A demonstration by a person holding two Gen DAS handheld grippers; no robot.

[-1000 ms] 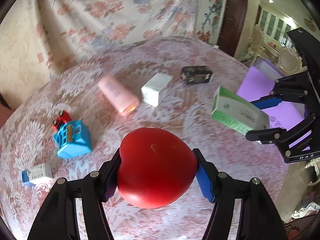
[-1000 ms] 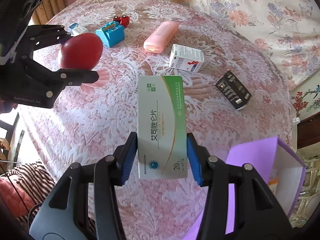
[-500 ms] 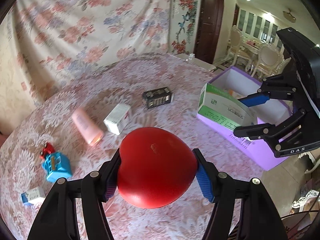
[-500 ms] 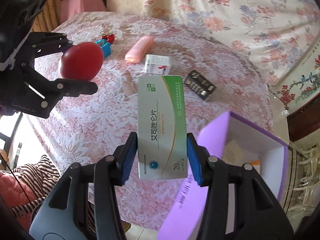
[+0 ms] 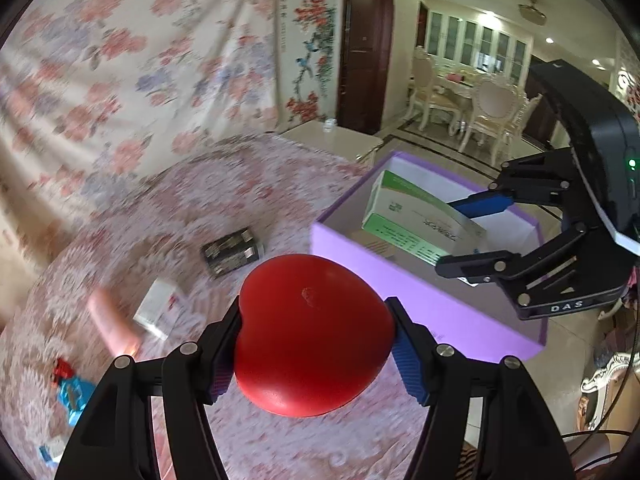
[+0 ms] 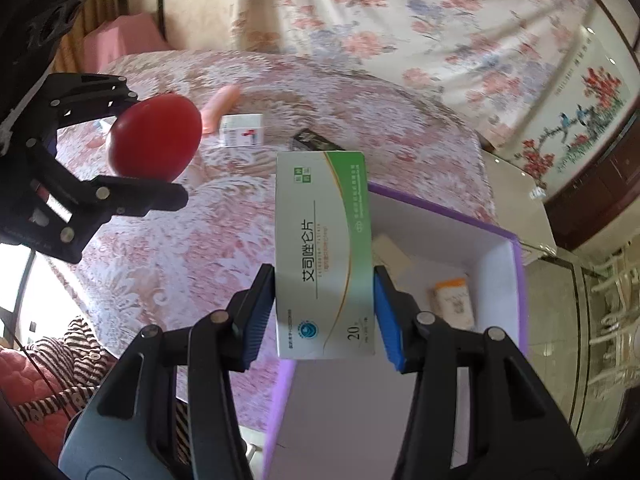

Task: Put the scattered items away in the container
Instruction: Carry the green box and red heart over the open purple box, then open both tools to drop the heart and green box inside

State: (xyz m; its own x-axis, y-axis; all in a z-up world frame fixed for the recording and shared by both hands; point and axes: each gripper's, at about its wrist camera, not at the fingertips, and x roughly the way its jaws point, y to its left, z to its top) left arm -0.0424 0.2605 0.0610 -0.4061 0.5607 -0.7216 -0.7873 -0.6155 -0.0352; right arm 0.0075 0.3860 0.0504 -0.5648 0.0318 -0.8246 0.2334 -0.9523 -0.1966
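Our left gripper (image 5: 314, 334) clamps the red heart-shaped ball (image 5: 312, 334) between its pads, above the lace tablecloth (image 5: 224, 208). Our right gripper (image 6: 324, 280) pinches the green-and-white medicine box (image 6: 322, 252) over the open purple container (image 6: 516, 280), just beyond its jaws.

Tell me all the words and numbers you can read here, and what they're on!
"艾司唑仑片": green-and-white medicine box.
"20": the same box, near its bottom.
"DAS": right gripper's black frame.
The box's small print, the black packet and the small white box: too blurred to read.
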